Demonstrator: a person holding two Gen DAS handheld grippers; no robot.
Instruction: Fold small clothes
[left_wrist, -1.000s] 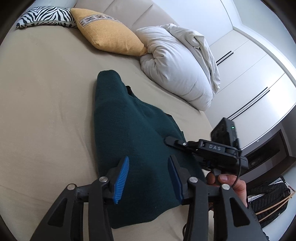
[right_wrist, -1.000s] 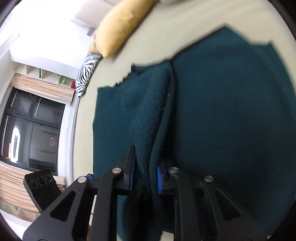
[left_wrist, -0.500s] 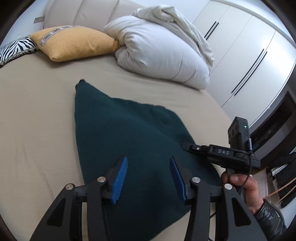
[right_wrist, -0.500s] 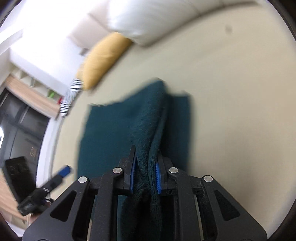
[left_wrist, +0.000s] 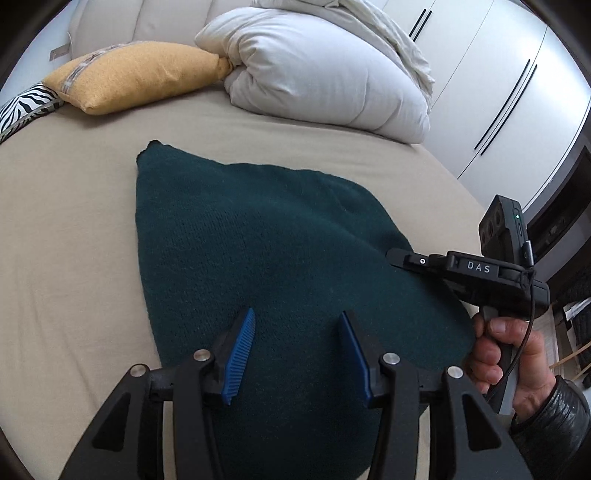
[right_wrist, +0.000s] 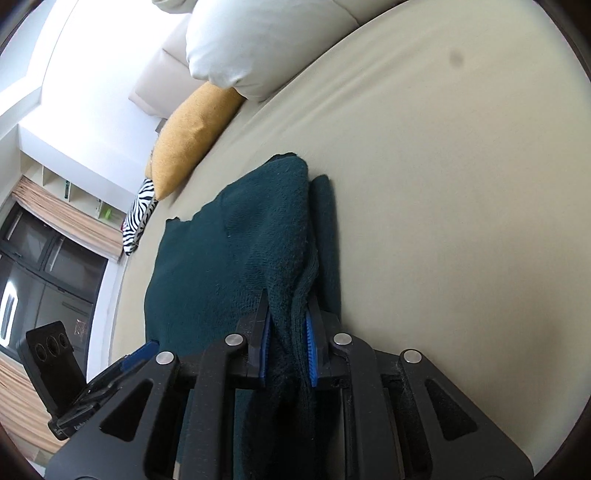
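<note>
The right tool (right_wrist: 288, 325) is clamped on a bunched fold of the dark green knitted garment (right_wrist: 236, 258), its blue pads pressing the cloth from both sides with only the thick fold between them. From that grip the garment runs forward, away from the tool, and lies flat on the beige bed sheet (right_wrist: 443, 184). The left tool (left_wrist: 297, 338) stands with its blue ribbed pads about half apart, nothing between them, hovering just above the near part of the garment (left_wrist: 258, 251) and tilted down toward it. To its right, a bare hand in a black glossy sleeve (left_wrist: 513, 362) grips the handle of the other tool. Beyond the garment lie a mustard-yellow cushion (left_wrist: 140, 74) and a rolled white duvet (left_wrist: 321, 70).
</note>
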